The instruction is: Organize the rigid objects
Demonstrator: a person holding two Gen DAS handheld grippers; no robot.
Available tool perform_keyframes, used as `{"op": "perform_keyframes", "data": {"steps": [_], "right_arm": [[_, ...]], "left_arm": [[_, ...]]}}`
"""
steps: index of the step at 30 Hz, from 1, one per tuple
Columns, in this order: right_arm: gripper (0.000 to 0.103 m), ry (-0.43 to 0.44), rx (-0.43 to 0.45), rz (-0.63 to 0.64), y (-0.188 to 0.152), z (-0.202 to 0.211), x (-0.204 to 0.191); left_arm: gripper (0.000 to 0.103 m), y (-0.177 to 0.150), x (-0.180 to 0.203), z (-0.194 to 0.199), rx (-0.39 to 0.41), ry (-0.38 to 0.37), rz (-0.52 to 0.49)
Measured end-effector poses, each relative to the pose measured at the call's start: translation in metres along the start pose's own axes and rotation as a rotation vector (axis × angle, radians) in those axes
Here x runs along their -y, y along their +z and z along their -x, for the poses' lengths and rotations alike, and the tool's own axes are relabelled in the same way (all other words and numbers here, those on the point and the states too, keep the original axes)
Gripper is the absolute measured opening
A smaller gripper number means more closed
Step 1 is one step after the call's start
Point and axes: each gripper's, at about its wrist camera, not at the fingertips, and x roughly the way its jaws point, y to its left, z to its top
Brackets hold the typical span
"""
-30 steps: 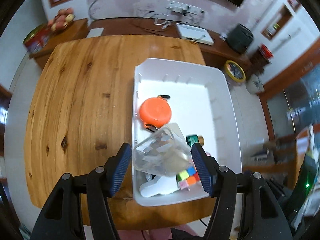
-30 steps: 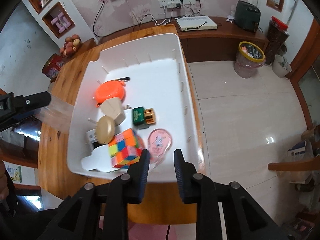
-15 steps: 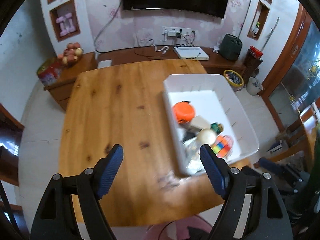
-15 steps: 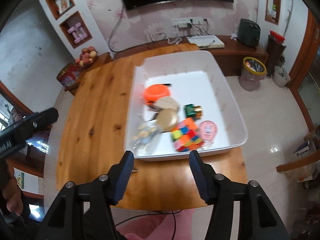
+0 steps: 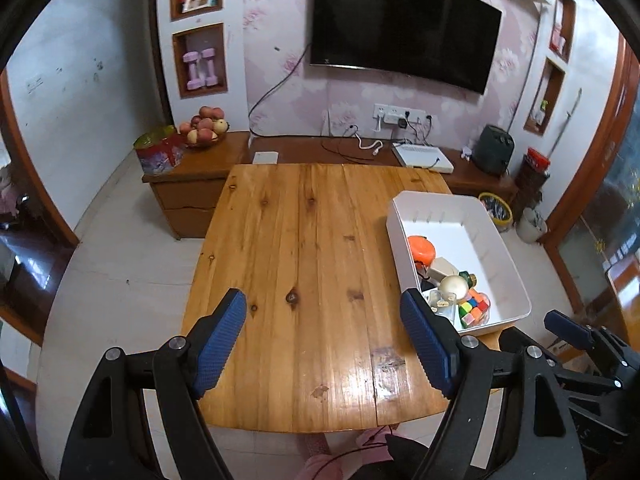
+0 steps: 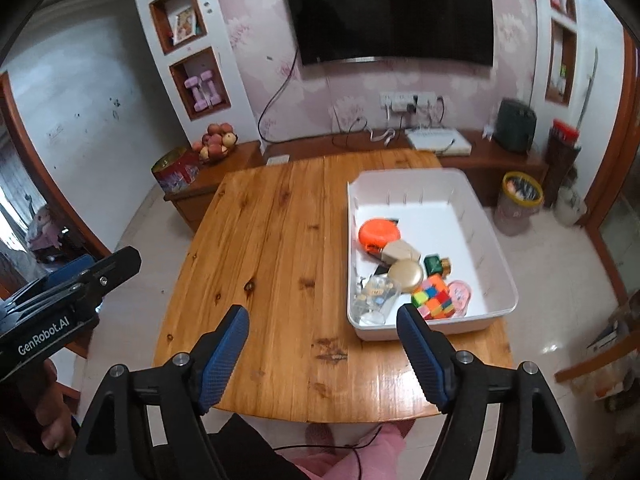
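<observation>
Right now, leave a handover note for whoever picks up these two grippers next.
Left hand-held gripper: open, empty, held above the wooden table.
Right hand-held gripper: open, empty, also held above the table.
White bin sits at the table's right edge. Inside it: orange round case, colour cube, clear cup on its side, green bottle, pink round tin, two beige compacts.
Done: all visible items are in the bin.
Left: nothing loose shows on the table; tidying inside the bin may remain.

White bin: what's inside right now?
White bin holds an orange disc, beige box, gold lid, green bottle, colour cube, pink compact, clear cup. Anything beneath is hidden.
</observation>
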Motion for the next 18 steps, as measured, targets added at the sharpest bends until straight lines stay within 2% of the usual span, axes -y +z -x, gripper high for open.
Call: {"op": "perform_keyframes", "data": {"steps": [3, 5, 7, 13, 18], "right_arm": [[0.077, -0.002, 0.060, 0.026, 0.001, 0.015, -0.011], [0.077, -0.004, 0.090, 0.038, 0.001, 0.023, -0.017], [0.081, -0.008, 0.116, 0.058, -0.001, 0.030, -0.023], [0.081, -0.032, 0.151, 0.049, -0.002, 0.035, -0.020], [0.084, -0.063, 0.177, 0.029, -0.001, 0.037, -0.017]], "left_arm": [[0.091, -0.001, -0.003, 0.010, 0.048, 0.025, 0.006], [0.093, -0.001, -0.004, 0.018, 0.086, 0.026, 0.008], [0.100, -0.001, -0.004, 0.025, 0.121, 0.035, 0.005], [0.102, 0.002, 0.003, 0.037, 0.205, 0.050, -0.022], [0.102, 0.002, 0.011, 0.046, 0.260, 0.096, -0.061]]}}
